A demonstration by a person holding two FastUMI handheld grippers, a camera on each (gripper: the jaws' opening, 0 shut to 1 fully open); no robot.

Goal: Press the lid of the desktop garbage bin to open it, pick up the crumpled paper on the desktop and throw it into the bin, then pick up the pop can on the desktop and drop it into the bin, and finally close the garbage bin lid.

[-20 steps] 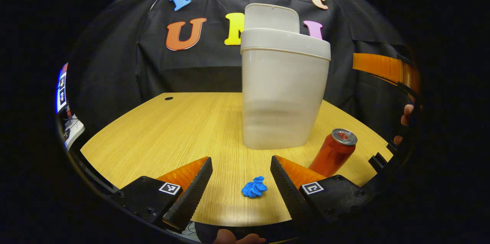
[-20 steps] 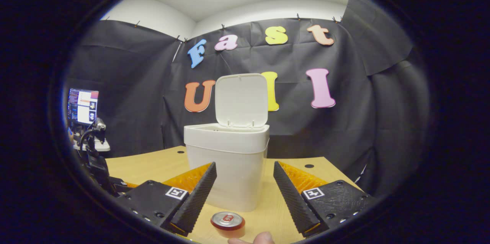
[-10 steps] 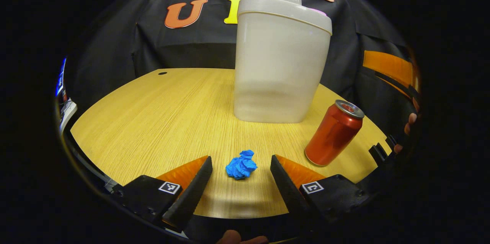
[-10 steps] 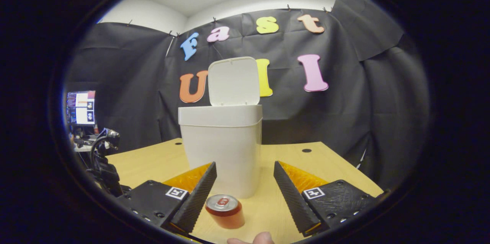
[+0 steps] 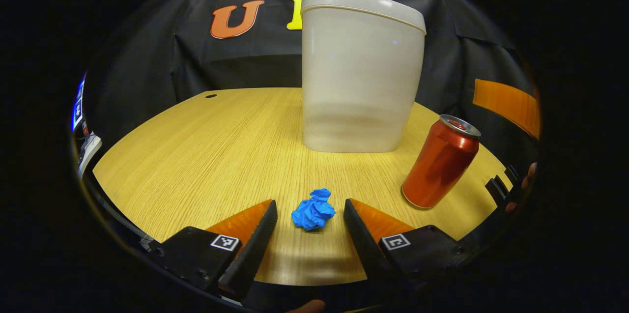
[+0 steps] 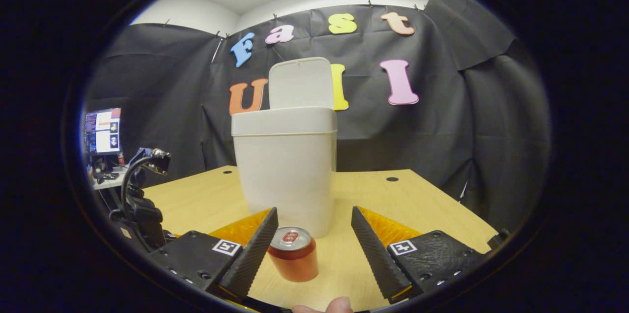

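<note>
Small crumpled blue paper wad [image 5: 313, 209] on the desk before the white plastic bin [image 5: 361, 65], between left gripper [image 5: 310, 219] fingers, spread, empty. Likely light, soft; pinch across middle. Right gripper [image 6: 314, 240] open, empty.

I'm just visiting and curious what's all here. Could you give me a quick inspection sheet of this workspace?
Surface: wooden desktop, with round holes.
Job's things: white garbage bin, lid standing open; blue crumpled paper on the desktop; red pop can upright beside the bin.
Clutter: nothing seen.
Grippers: left hand-held gripper open, paper lying between its fingers, untouched; right hand-held gripper open, can in front.
Cables: dark cable at desk edge.
Surroundings: black cloth wall, monitor.
</note>
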